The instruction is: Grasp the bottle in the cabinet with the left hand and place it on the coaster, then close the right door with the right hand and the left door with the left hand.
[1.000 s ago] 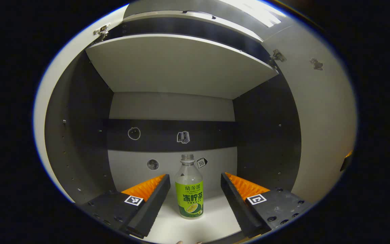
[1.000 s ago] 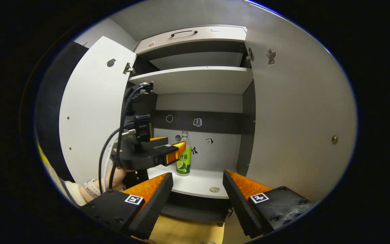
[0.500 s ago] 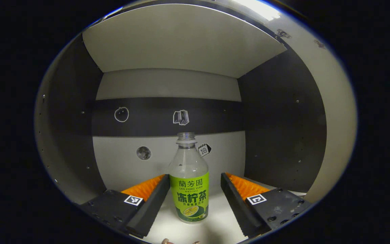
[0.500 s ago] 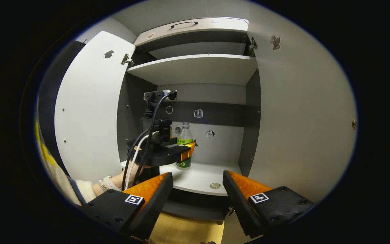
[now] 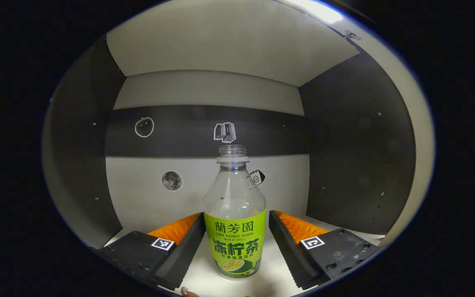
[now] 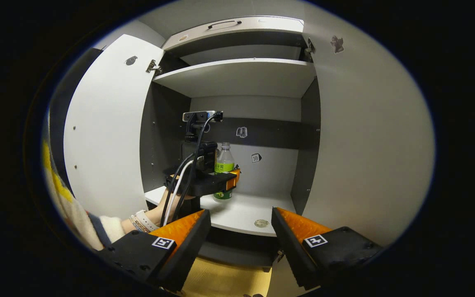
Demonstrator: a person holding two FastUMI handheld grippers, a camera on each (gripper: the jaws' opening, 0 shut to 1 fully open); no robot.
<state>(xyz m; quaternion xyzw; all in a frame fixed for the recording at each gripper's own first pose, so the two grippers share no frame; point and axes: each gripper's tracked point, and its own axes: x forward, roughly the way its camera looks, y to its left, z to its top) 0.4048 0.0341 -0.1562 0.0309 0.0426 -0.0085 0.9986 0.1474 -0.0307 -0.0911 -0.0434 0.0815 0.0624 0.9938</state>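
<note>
A clear bottle (image 5: pixel 234 222) with a green label and no cap stands upright on the white cabinet shelf (image 5: pixel 196 280). My left gripper (image 5: pixel 236 215) is open, one finger on each side of the bottle and a thin gap to each. In the right gripper view, the left gripper (image 6: pixel 226 181) reaches into the cabinet around the bottle (image 6: pixel 224 161), held by a hand (image 6: pixel 157 212). A small round coaster (image 6: pixel 261 223) lies near the shelf's front edge, right of the bottle. My right gripper (image 6: pixel 241 212) hangs open outside the cabinet, holding nothing.
Both doors stand open: the left door (image 6: pixel 105 123) and the right door (image 6: pixel 365 132). A second shelf (image 6: pixel 237 76) sits above, with a drawer handle (image 6: pixel 224 23) over it. The dark side walls (image 5: pixel 357 148) hem in the compartment. Small stickers mark the back wall.
My left gripper has moved deeper into the cabinet, so the bottle now stands between its fingers. My right gripper has stayed open and drifted slightly.
</note>
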